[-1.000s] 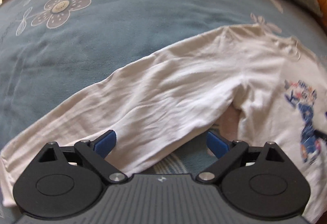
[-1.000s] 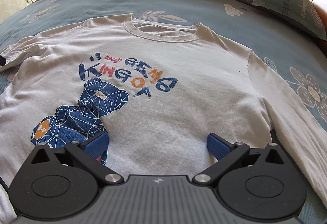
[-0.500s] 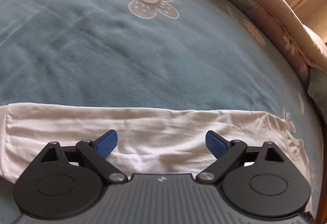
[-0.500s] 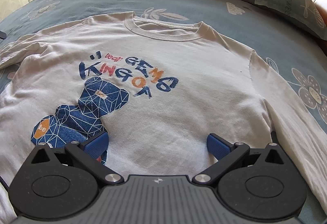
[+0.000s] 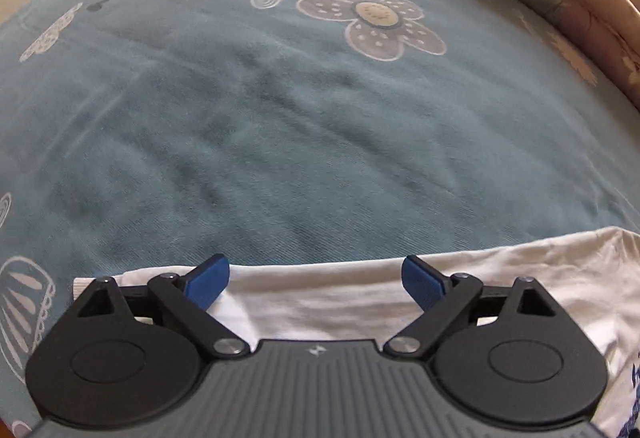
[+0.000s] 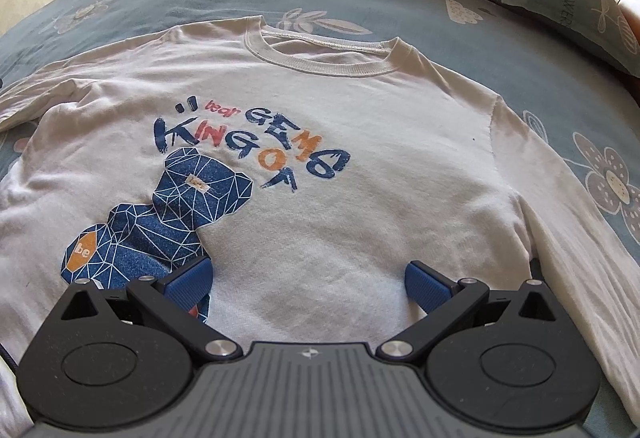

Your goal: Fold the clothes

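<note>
— Left tongs: released, blue fingers spread wide, gripping nothing; poised over the left sleeve near its cuff end, low above the cloth; contact impossible to judge from here.

— And the right tongs?

— Also released, spread wide, nothing between the pads; hovering over the lower front of the white shirt, just right of the blue bear print.

— Whereabouts of the garment?

— Spread face up on the blue flowered bed sheet; collar at the far side, hem toward the near side under the right tongs; right sleeve running down the right edge toward the near side; left sleeve stretched out to the left, lying flat on the sheet.

— Progress, then?

— Barely begun, by the look of it; laid out and smoothed, but no fold visible anywhere; body at full width, both sleeves still extended.

— Left to do?

— Probably everything: sleeves brought in across the body; sides turned inward; then hem carried up toward the collar; likely starting with a pinch on that left sleeve.
</note>
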Demonstrator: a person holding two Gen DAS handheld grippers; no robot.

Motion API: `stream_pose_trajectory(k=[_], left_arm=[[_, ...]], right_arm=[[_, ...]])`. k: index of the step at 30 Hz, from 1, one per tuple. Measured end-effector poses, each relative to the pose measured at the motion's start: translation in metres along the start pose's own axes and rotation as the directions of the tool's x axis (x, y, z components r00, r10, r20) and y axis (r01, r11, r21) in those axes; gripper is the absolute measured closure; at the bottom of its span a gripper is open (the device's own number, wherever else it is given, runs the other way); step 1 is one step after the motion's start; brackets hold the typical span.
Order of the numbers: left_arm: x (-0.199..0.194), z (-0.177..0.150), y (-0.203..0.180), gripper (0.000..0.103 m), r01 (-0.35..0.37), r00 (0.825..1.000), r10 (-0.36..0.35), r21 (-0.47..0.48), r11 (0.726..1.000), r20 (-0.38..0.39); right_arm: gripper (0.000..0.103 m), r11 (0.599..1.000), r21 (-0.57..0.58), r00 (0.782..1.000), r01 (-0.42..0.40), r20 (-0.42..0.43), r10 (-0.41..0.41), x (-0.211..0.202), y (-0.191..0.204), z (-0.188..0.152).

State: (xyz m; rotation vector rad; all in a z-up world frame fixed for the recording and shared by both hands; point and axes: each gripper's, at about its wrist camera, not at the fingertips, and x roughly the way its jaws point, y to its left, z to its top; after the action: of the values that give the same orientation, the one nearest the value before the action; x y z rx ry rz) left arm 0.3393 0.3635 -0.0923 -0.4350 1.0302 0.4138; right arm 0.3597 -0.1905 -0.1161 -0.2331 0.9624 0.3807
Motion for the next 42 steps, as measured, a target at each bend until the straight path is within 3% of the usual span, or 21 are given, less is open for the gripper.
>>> stream_pose_trajectory(k=[5, 10, 15, 18, 22, 25, 26, 29, 34, 37, 42], left_arm=[[-0.019, -0.027, -0.016, 0.009, 0.024, 1.000, -0.023, 0.080, 0.997, -0.005], [-0.023, -0.043, 0.008, 0.009, -0.034, 0.999, 0.033, 0.059, 0.998, 0.016], [-0.019, -0.045, 0.041, 0.009, -0.060, 0.998, 0.060, 0.024, 0.998, 0.011], [-0.010, -0.047, 0.060, 0.009, -0.074, 0.996, 0.077, 0.049, 0.996, -0.052], [-0.017, -0.043, 0.061, 0.010, -0.043, 0.997, 0.051, 0.122, 0.992, -0.066], [-0.027, -0.035, 0.058, 0.009, 0.048, 0.999, -0.046, 0.169, 0.985, -0.013], [-0.024, -0.032, 0.060, 0.009, 0.082, 0.997, -0.079, 0.171, 0.982, -0.023], [-0.022, -0.034, 0.066, 0.010, 0.071, 0.997, -0.067, 0.198, 0.978, -0.023], [-0.019, -0.037, 0.076, 0.012, 0.044, 0.999, -0.041, 0.243, 0.969, -0.019], [-0.017, -0.039, 0.083, 0.012, 0.028, 1.000, -0.025, 0.271, 0.962, -0.017], [-0.017, -0.041, 0.085, 0.013, 0.038, 0.999, -0.032, 0.276, 0.961, -0.026]], right_arm=[[0.000, 0.999, -0.046, 1.000, -0.019, -0.005, 0.018, -0.011, 0.012, 0.024], [0.000, 0.985, -0.133, 0.991, -0.111, 0.053, 0.119, -0.015, 0.048, 0.069], [0.000, 0.946, -0.230, 0.964, -0.230, 0.077, 0.253, 0.007, 0.122, 0.123], [0.000, 0.911, -0.286, 0.941, -0.296, 0.079, 0.330, 0.023, 0.172, 0.154], [0.000, 0.870, -0.339, 0.914, -0.359, 0.062, 0.402, 0.041, 0.234, 0.186], [0.000, 0.854, -0.355, 0.907, -0.380, 0.038, 0.420, 0.054, 0.269, 0.196], [0.000, 0.854, -0.355, 0.908, -0.381, 0.032, 0.418, 0.057, 0.278, 0.198], [0.000, 0.865, -0.351, 0.921, -0.359, 0.019, 0.390, 0.070, 0.297, 0.202], [0.000, 0.918, -0.301, 0.965, -0.257, -0.030, 0.261, 0.101, 0.304, 0.197], [0.000, 0.938, -0.249, 0.970, -0.243, -0.033, 0.242, 0.116, 0.308, 0.198], [0.000, 0.932, -0.260, 0.966, -0.251, -0.010, 0.257, 0.126, 0.331, 0.221]])
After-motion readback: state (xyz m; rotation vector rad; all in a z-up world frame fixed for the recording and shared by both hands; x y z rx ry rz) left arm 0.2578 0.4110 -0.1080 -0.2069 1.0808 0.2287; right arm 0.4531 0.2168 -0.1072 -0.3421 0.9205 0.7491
